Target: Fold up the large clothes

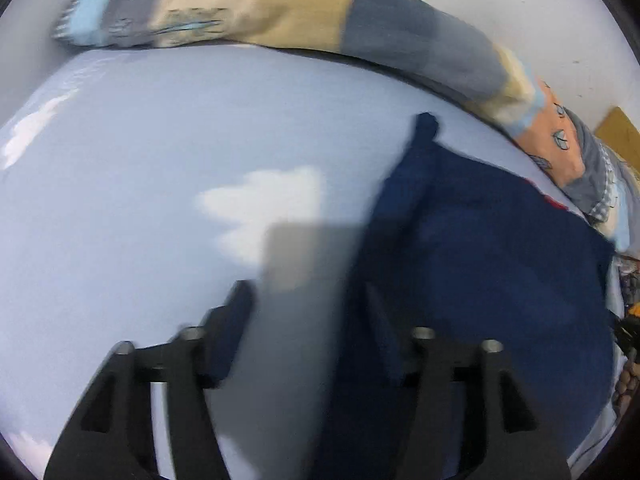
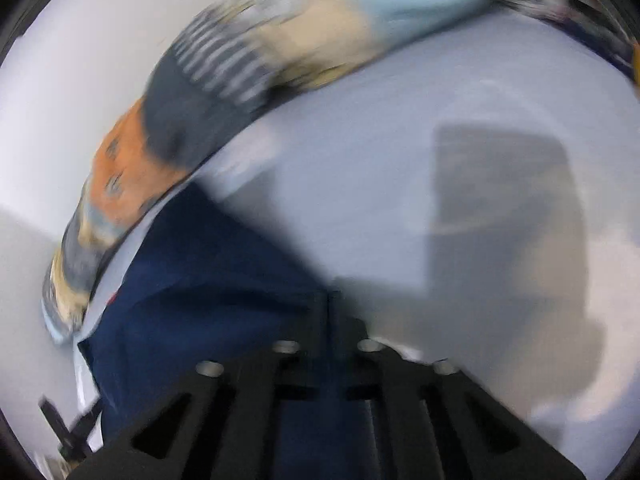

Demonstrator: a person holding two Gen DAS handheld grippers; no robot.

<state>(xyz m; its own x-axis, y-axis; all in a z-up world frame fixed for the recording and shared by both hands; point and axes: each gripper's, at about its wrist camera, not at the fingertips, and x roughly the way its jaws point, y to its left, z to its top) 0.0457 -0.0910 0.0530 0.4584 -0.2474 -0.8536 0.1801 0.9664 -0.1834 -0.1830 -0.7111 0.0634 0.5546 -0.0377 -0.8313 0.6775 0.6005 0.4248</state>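
Note:
A dark navy garment [image 1: 488, 248] lies on a pale blue sheet with white clouds [image 1: 160, 140]. My left gripper [image 1: 308, 304] is open, its fingers spread, the right finger over the garment's left edge and the left finger over the sheet. In the right wrist view the garment [image 2: 208, 280] lies at lower left and my right gripper [image 2: 328, 312] has its fingers together on the garment's edge. The view is blurred.
A rolled patchwork quilt in tan, grey, orange and light blue [image 1: 360, 28] runs along the far edge of the sheet, against a white wall; it also shows in the right wrist view [image 2: 224, 92]. A brown board [image 1: 620, 132] stands at far right.

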